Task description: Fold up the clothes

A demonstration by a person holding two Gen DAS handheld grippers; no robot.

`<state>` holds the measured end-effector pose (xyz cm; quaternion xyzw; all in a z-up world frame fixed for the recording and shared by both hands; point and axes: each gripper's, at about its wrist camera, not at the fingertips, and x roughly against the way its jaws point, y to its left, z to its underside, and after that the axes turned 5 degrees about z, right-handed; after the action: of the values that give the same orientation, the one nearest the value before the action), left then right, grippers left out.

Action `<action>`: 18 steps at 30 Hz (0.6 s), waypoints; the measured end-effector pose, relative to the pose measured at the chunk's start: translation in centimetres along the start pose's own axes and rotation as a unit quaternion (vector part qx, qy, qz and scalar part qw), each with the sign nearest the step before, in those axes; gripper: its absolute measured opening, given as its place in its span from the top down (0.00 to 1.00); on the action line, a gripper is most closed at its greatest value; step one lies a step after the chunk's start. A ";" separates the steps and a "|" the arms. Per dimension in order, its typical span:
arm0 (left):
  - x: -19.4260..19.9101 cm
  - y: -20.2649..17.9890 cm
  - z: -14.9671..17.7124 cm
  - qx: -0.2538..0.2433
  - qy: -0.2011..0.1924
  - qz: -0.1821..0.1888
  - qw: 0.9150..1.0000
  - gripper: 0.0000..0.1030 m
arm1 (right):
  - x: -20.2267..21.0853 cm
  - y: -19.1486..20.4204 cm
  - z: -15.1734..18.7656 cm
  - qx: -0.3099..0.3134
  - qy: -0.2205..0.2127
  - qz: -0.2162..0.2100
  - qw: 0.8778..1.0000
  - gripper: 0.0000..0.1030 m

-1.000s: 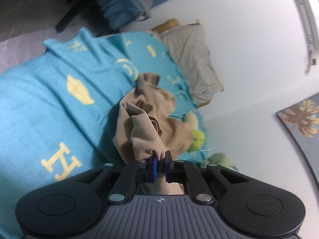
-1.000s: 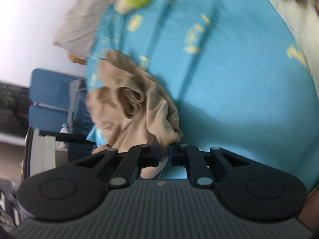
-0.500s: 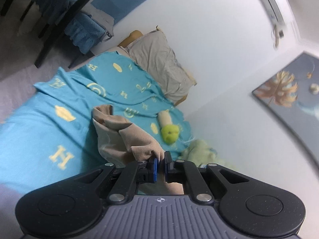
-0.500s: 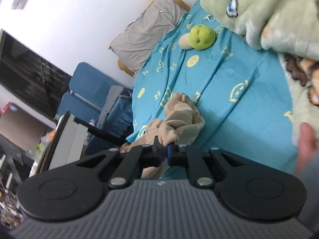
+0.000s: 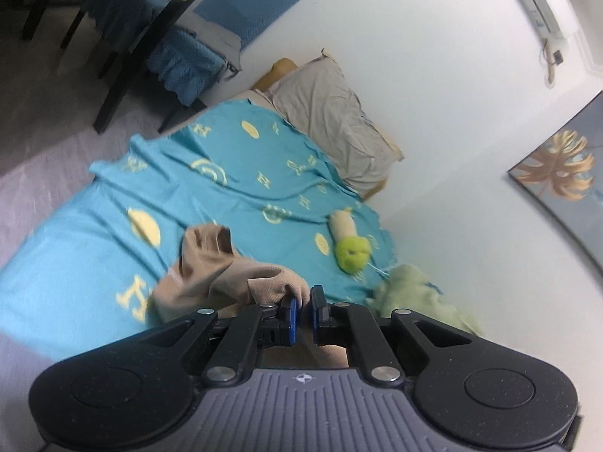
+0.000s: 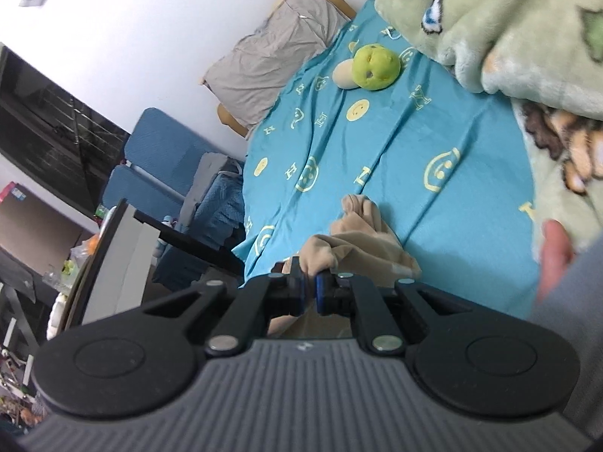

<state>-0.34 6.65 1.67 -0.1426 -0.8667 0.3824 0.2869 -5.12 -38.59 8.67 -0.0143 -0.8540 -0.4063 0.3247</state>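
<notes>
A tan garment [image 5: 211,267] hangs bunched above the teal bedsheet [image 5: 94,233]. My left gripper [image 5: 303,303] is shut on one edge of it, the cloth pinched between the blue pads. My right gripper [image 6: 309,282] is shut on another part of the same tan garment [image 6: 361,237], which droops toward the teal bedsheet [image 6: 433,139]. Most of the garment's shape is hidden in folds.
A green plush toy [image 5: 352,254] lies on the sheet near a grey pillow [image 5: 331,113] by the wall. A pale green blanket [image 6: 508,26] is heaped at the right. Blue chairs [image 6: 162,165] and a dark table [image 5: 124,37] stand beside the bed.
Both grippers have lifted and pulled back with the garment still held; it rose off the sheet and now hangs. The views have tilted from the bed surface toward the room.
</notes>
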 end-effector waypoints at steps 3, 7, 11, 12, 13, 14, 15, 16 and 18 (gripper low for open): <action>-3.7 0.4 -1.8 -0.003 0.008 -0.018 1.000 0.92 | -2.8 0.8 -1.2 0.003 0.007 0.015 1.000 0.91; -9.5 1.6 -3.8 -0.023 0.030 -0.051 0.998 0.92 | -7.5 0.9 -2.8 0.001 0.031 0.044 0.999 0.91; -14.8 3.7 -4.8 -0.062 0.046 -0.069 0.995 0.92 | -12.7 0.6 -3.9 0.015 0.051 0.070 0.996 0.91; -15.8 4.4 -4.9 -0.064 0.048 -0.072 0.994 0.92 | -13.8 0.4 -4.1 0.013 0.055 0.073 0.996 0.91; -16.5 5.2 -5.0 -0.053 0.048 -0.070 0.995 0.92 | -14.8 0.1 -4.2 0.007 0.060 0.072 0.996 0.91; -17.2 6.1 -5.1 -0.042 0.047 -0.068 0.996 0.91 | -15.7 -0.3 -4.4 -0.003 0.064 0.068 0.996 0.91; -17.9 6.9 -5.2 -0.033 0.047 -0.065 0.996 0.91 | -16.5 -0.8 -4.5 -0.016 0.068 0.062 0.996 0.91; -18.2 7.4 -5.2 -0.031 0.049 -0.063 0.996 0.91 | -17.2 -1.1 -4.6 -0.025 0.072 0.058 0.995 0.91; -19.0 8.3 -5.4 -0.028 0.053 -0.058 0.997 0.90 | -18.0 -1.4 -4.8 -0.032 0.078 0.060 0.995 0.91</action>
<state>18.22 6.45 -8.95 -0.1205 -0.8676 0.3323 0.3496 11.30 -38.59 -0.32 -0.0441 -0.8102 -0.4131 0.4134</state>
